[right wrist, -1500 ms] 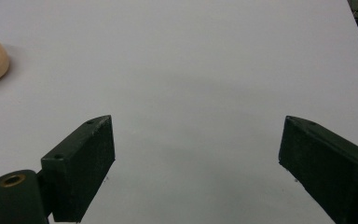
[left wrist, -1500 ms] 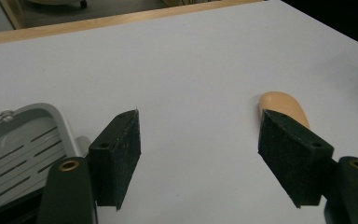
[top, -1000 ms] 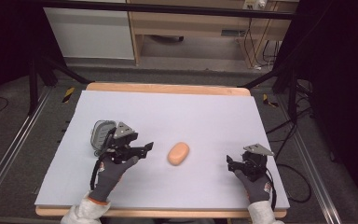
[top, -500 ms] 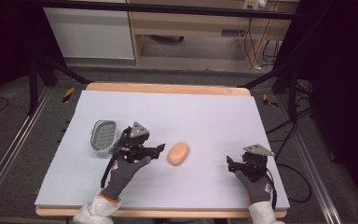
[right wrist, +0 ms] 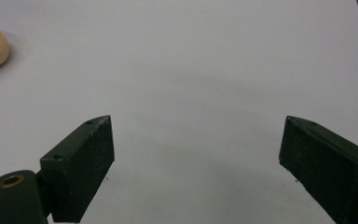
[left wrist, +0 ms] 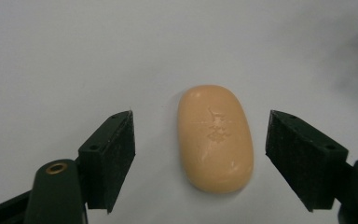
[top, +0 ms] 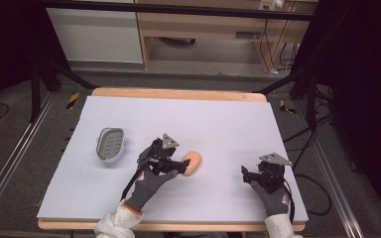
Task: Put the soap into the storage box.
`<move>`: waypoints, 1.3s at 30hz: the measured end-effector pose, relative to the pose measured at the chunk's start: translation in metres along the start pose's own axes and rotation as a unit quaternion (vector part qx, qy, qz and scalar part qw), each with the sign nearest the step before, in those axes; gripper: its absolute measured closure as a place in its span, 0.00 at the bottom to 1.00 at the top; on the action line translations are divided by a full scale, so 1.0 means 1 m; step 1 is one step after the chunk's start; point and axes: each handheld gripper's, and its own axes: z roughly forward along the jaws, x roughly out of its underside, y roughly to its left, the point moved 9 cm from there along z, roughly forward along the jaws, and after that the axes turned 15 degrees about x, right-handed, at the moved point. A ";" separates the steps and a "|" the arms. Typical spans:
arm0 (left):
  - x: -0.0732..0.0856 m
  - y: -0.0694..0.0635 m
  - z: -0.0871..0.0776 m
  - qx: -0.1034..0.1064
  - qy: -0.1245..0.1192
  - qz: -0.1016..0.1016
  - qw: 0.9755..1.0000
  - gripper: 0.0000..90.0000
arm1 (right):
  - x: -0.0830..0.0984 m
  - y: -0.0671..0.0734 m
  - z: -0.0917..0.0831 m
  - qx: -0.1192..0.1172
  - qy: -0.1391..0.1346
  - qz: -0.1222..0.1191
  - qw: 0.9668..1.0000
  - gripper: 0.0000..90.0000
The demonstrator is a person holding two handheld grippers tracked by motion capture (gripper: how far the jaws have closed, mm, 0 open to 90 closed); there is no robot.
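Soap (left wrist: 215, 137) lies between the left tool's (left wrist: 199, 161) 2 spread jaws, untouched, its long axis running along them, ready for a squeeze across its width. The right tool (right wrist: 196, 163), also spread, rests well apart on the worktop (top: 228, 119).

Soap (left wrist: 216, 138) smooth, waxy – table (top: 218, 119) matt, wood-edged – tray (top: 110, 144) grey plastic

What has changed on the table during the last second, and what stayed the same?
The left tongs moved right, away from the grey dish, up to the soap. Their jaws are open, one on each side of the soap, not touching it. Nothing was gripped or released. The soap, the dish and the right tongs, open over bare table, stayed as they were.
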 end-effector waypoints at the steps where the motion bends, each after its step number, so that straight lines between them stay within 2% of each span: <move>1: 0.000 -0.001 0.005 -0.001 0.006 0.003 1.000 0.26 | 0.000 0.000 0.000 0.000 0.000 0.000 1.000 0.11; 11: 0.002 -0.002 0.026 -0.005 0.032 0.010 0.999 0.25 | 0.000 0.001 -0.001 -0.002 0.002 0.004 1.000 0.11; 16: 0.005 -0.001 0.037 -0.006 0.046 0.005 0.999 0.25 | 0.000 0.001 0.000 -0.002 0.002 0.002 1.000 0.11; 23: 0.007 0.000 0.044 -0.010 0.055 0.004 0.998 0.25 | 0.001 0.003 0.000 -0.004 0.004 -0.001 1.000 0.11; 32: 0.012 -0.004 0.056 -0.006 0.077 0.008 0.997 0.25 | 0.001 0.002 0.001 -0.004 0.006 -0.002 1.000 0.11; 39: 0.017 0.001 0.065 -0.005 0.095 -0.003 0.995 0.27 | 0.002 0.002 0.002 -0.005 0.009 -0.001 1.000 0.11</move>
